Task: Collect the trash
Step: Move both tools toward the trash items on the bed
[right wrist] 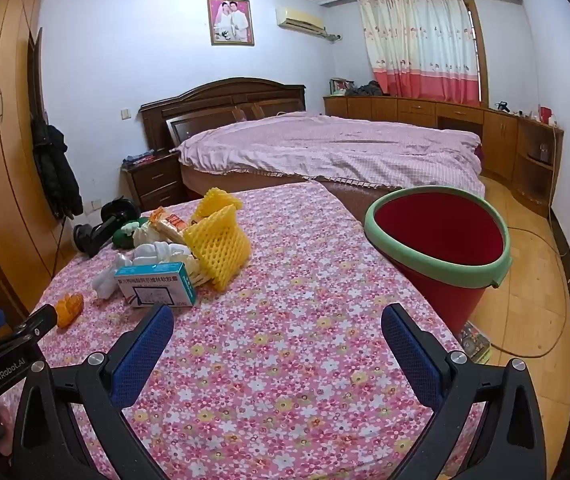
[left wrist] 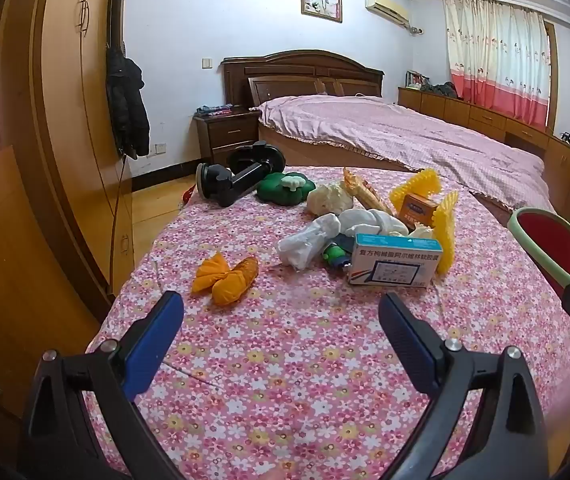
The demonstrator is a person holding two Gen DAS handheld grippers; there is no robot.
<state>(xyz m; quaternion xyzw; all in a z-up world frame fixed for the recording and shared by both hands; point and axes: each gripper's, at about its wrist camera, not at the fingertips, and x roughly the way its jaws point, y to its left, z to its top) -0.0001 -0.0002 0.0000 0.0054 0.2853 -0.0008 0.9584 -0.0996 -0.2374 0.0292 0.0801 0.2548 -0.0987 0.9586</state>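
Observation:
A heap of trash lies on the flowered tablecloth (left wrist: 285,352): a blue-and-white medicine box (left wrist: 395,261) (right wrist: 157,285), yellow foam fruit netting (left wrist: 445,224) (right wrist: 219,246), crumpled white tissue (left wrist: 309,242) (right wrist: 157,252), an orange wrapper (left wrist: 225,276) (right wrist: 69,308), a small brown box (left wrist: 419,210) and a snack wrapper (left wrist: 365,196). My left gripper (left wrist: 281,312) is open, short of the pile, with nothing between its fingers. My right gripper (right wrist: 277,324) is open over bare cloth, just right of the medicine box. A red bucket with a green rim (right wrist: 441,240) (left wrist: 549,240) stands off the table's right side.
A black phone holder (left wrist: 237,176) and a green plush item (left wrist: 283,188) lie at the table's far end. A bed (right wrist: 325,148) stands beyond, a wardrobe (left wrist: 65,120) at left. A cable (right wrist: 541,340) runs over the wooden floor at right.

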